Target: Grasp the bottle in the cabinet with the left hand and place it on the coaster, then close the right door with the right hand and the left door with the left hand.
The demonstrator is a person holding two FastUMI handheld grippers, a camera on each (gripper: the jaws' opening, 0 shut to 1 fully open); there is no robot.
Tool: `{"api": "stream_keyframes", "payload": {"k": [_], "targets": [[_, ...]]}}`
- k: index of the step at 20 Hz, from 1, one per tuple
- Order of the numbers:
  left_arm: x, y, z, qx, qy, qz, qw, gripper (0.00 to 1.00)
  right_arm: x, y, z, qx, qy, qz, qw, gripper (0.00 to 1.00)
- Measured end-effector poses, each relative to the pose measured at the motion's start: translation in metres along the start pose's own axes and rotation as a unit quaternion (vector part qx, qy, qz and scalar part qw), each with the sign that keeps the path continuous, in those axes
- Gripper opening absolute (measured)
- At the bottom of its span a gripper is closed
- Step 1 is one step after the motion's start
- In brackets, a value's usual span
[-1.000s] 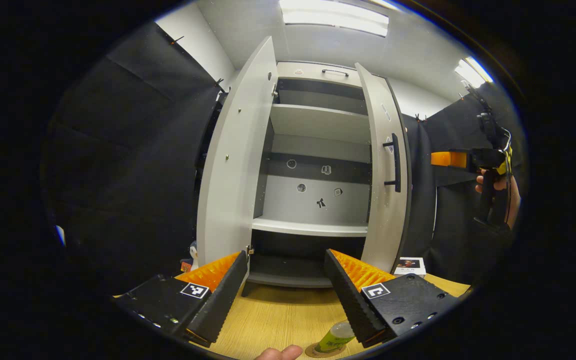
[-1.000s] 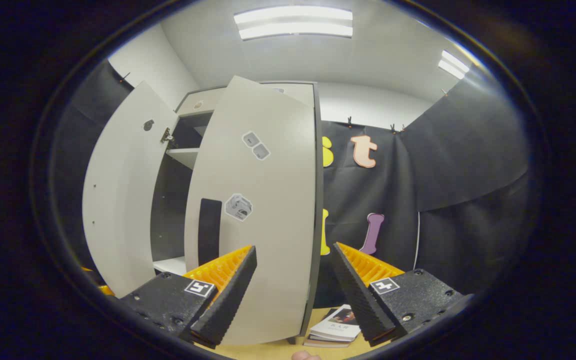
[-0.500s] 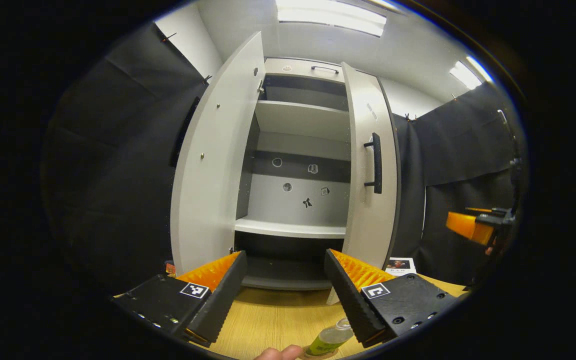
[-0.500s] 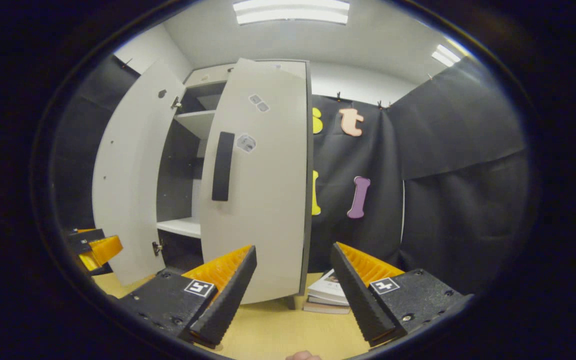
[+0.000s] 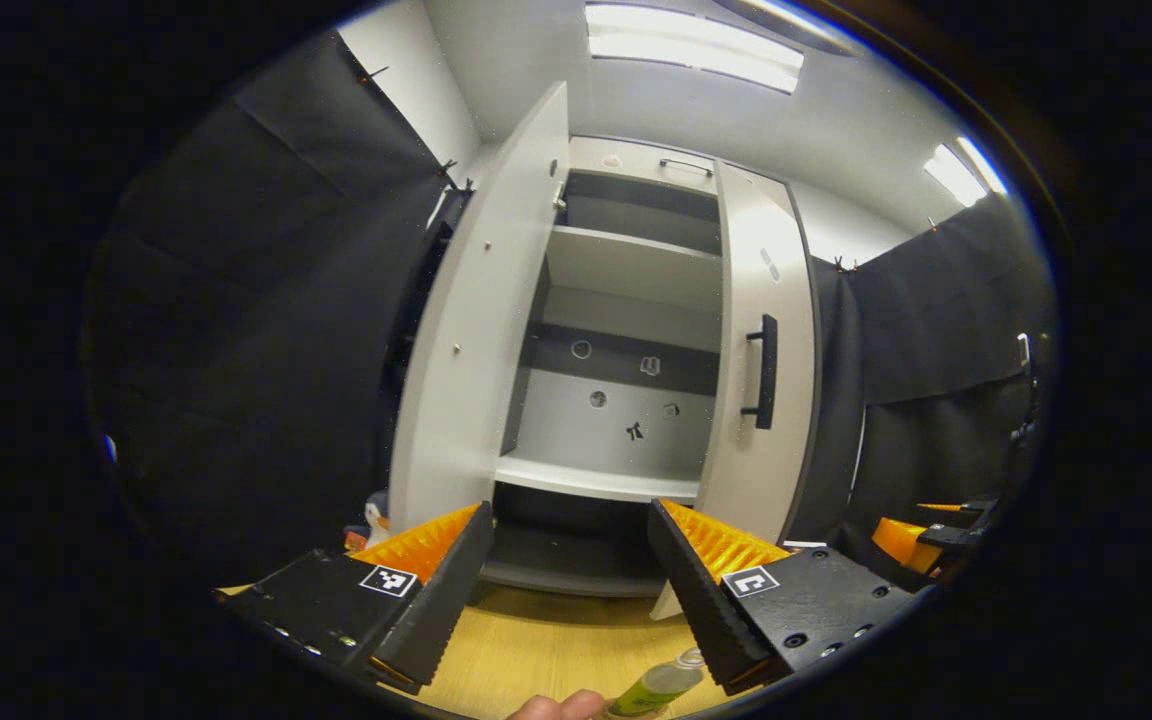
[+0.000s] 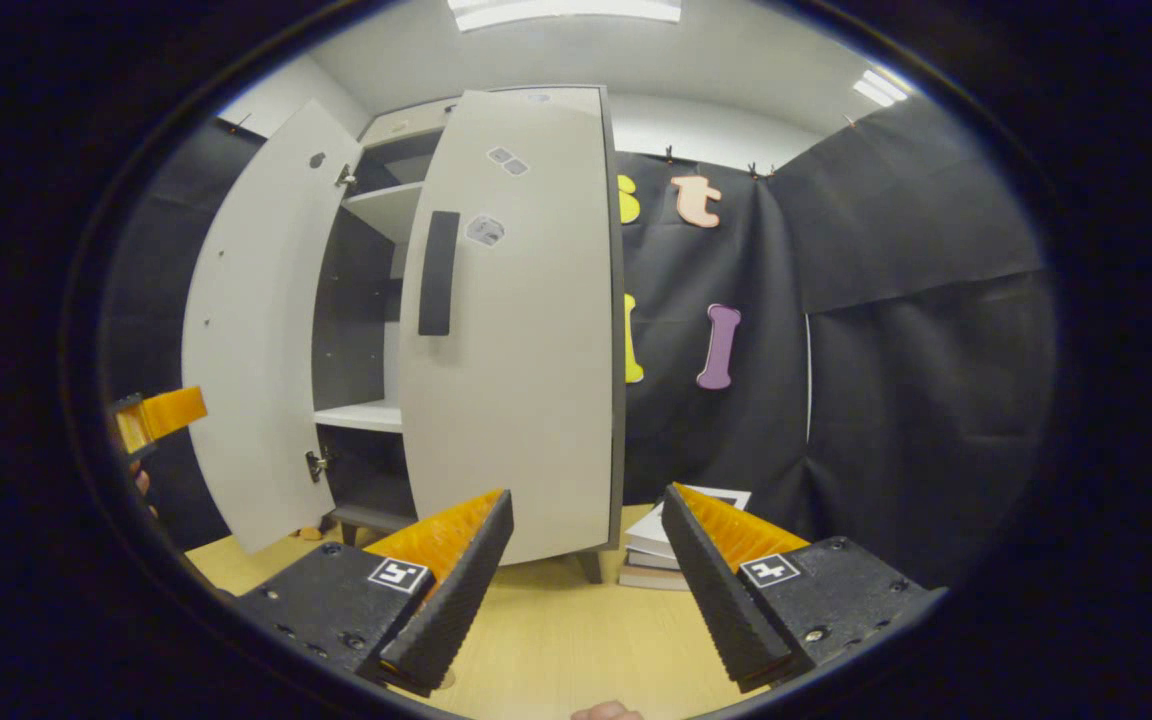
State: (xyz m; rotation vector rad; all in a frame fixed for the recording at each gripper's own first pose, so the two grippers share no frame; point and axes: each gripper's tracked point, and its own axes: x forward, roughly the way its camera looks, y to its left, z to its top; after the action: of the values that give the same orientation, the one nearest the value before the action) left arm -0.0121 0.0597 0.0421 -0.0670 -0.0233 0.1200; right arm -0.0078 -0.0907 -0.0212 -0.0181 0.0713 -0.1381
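Nearest in the left gripper view, the left gripper (image 5: 566,590) is being held with its two fingers spread wide and nothing between them, above the wooden table (image 5: 546,650). Just below its right-hand finger, one bottle (image 5: 658,684) with a green label is being seen at the bottom edge of the view, beside a fingertip (image 5: 556,706); what it is standing on is not being shown. In the right gripper view, the right gripper (image 6: 586,580) is likewise being held wide apart and empty over the same table. Beyond it, one stack of books (image 6: 671,550) is lying on the tabletop, just beside the foot of the cabinet (image 5: 626,350). Farther back, that one cabinet is being seen with two doors: the left door (image 5: 481,330) is standing wide open, and the right door (image 5: 766,370), carrying one dark handle (image 5: 762,370), is partly open. Two pale shelves are being shown inside, with no bottle on them. A few small stickers are being seen on the back panel.
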Motion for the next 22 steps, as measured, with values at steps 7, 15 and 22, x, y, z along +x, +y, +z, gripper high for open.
{"api": "stream_keyframes", "payload": {"k": [7,15,22], "targets": [[0.012,0.147,0.081,0.023,-0.051,0.137,0.989,1.00,0.000,0.010,0.008,-0.012,-0.004,0.016,1.000,0.94],[0.068,0.194,0.096,-0.009,-0.064,0.170,0.983,0.95,-0.008,-0.002,0.005,-0.011,-0.004,0.003,1.000,0.98],[0.078,0.192,0.106,-0.001,-0.089,0.189,0.978,0.99,-0.009,-0.018,-0.004,0.011,0.001,-0.015,1.000,0.98]]}}
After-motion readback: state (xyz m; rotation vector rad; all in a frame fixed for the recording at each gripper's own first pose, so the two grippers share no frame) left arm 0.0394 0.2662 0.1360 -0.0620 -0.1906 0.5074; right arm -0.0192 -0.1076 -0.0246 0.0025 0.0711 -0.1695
